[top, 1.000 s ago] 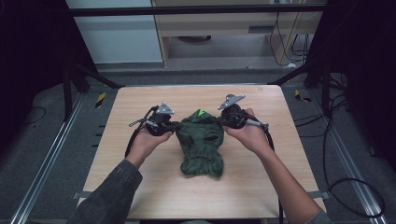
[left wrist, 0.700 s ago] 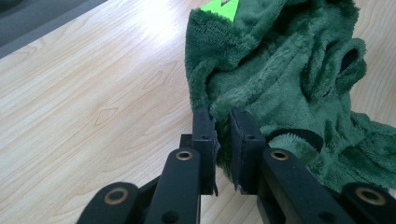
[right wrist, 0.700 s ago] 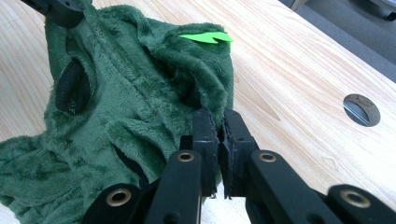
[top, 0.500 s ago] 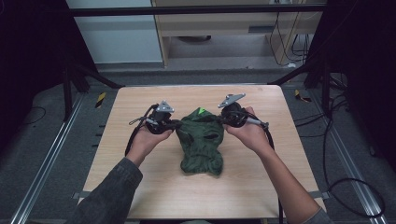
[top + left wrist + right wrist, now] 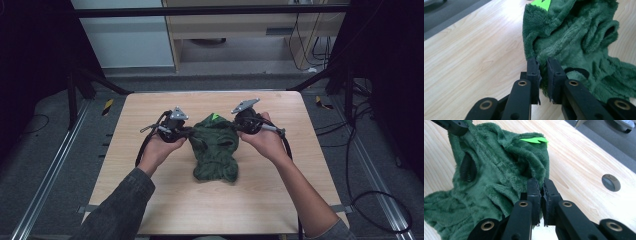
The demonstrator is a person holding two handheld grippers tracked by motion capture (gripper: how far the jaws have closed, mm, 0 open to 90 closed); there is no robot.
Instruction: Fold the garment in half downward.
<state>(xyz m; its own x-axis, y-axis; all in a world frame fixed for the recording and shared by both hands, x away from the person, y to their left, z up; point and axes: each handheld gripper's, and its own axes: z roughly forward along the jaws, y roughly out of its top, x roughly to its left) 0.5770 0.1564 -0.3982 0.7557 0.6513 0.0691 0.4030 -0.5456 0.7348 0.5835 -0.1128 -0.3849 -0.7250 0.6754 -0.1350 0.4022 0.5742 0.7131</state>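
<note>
Grippers, left point(image 5: 543, 67) and right point(image 5: 542, 187), each clamped the green fleece garment point(image 5: 216, 150) by thin edges; fabric could slip under tension.

- A dark green plush garment point(image 5: 215, 150) lies crumpled near the middle of the wooden table point(image 5: 150, 200), its upper end bunched and raised.
- Its pile is thick and fleecy, with folds and dark ribbed openings.
- A bright green tag point(image 5: 216, 118) shows at its far end.
- Each side of the upper end is pinched between black jaws.
</note>
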